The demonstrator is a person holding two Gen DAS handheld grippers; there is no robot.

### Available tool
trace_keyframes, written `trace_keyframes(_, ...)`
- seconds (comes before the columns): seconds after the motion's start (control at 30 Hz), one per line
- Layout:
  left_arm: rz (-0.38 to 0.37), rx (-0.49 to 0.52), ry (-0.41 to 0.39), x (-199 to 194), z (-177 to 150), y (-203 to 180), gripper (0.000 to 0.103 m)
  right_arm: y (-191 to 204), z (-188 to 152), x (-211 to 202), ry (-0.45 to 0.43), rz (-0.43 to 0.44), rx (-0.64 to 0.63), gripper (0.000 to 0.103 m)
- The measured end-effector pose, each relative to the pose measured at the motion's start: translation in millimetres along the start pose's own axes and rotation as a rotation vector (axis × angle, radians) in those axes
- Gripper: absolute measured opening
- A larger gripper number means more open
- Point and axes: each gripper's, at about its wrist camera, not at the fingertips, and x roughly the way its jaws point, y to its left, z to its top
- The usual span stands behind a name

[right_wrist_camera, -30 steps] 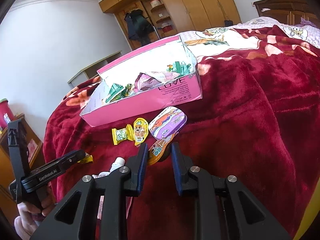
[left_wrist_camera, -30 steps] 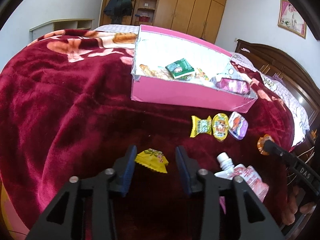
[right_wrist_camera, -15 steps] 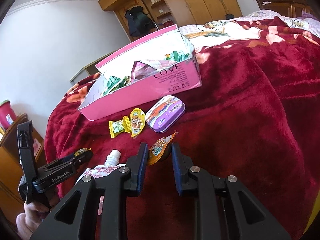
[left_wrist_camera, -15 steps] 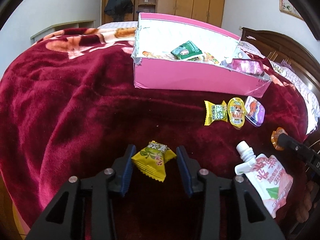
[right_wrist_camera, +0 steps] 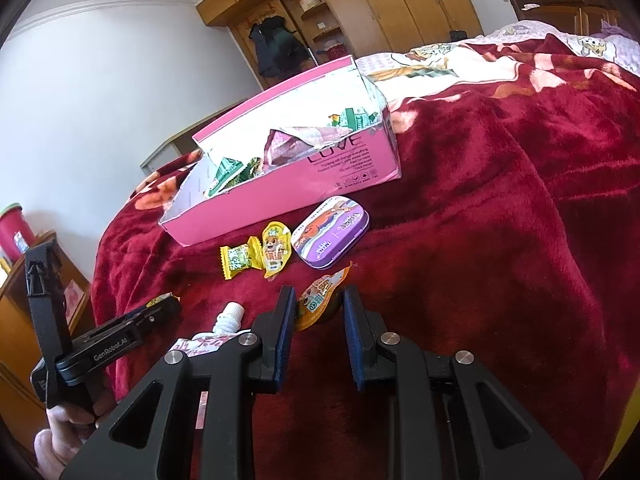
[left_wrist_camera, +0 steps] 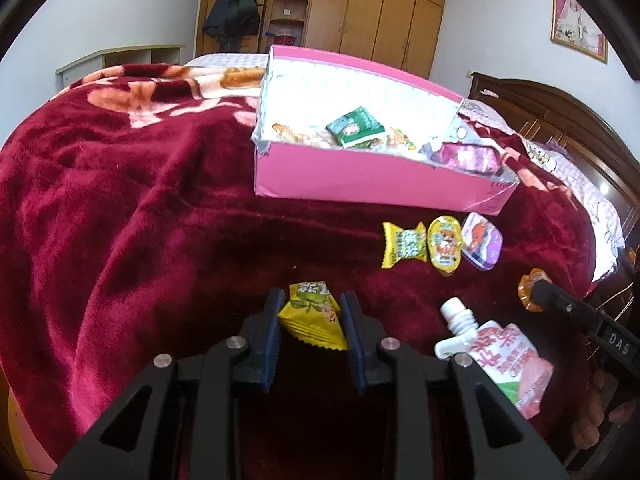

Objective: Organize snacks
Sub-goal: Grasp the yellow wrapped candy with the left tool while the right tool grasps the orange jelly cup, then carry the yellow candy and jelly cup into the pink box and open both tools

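My left gripper (left_wrist_camera: 312,300) hangs low over the red blanket, its jaws closing, and its blue pads press on a yellow candy packet (left_wrist_camera: 314,320). In the right wrist view, my right gripper (right_wrist_camera: 318,296) is shut on an orange jelly packet (right_wrist_camera: 320,290) just above the blanket. The pink box (left_wrist_camera: 360,184) stands beyond both, open-topped, with several snacks inside. In front of it lie a yellow candy (left_wrist_camera: 402,246), a yellow jelly cup (left_wrist_camera: 444,248) and a purple tin (left_wrist_camera: 482,246). A pink spouted pouch (left_wrist_camera: 500,356) lies between the two grippers.
A dark red plush blanket (left_wrist_camera: 120,220) covers the bed. Wooden wardrobes and a hanging dark coat stand behind. A wooden headboard (left_wrist_camera: 560,120) rises at right. The bed's edge drops off at the left in the right wrist view, beside a wooden cabinet (right_wrist_camera: 16,320).
My left gripper moved forward around the yellow candy packet and closed on it. The right gripper kept still with the orange packet in it.
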Motion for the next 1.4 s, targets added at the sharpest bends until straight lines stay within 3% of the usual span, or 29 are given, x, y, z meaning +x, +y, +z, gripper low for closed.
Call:
trace_keyframes(0.63, -0.039, 0.028, -0.105, -8.6, 70.4, -17.8, 0.030, 14.4, 38.8, -12.4, -0.057, -0.018, -0.072, 0.025)
trace_keyframes(1.17, -0.027, 0.037, -0.132, 35.8, 141.9, -19.2, 0.030, 31.6, 89.5, 4.0, -0.079, -0.033, -0.160, 0.025)
trace_keyframes(1.4, -0.007, 0.047, -0.089, 71.5, 160.0, -15.7, 0.030, 31.6, 109.8, 16.0, -0.070, -0.047, -0.158, 0.025)
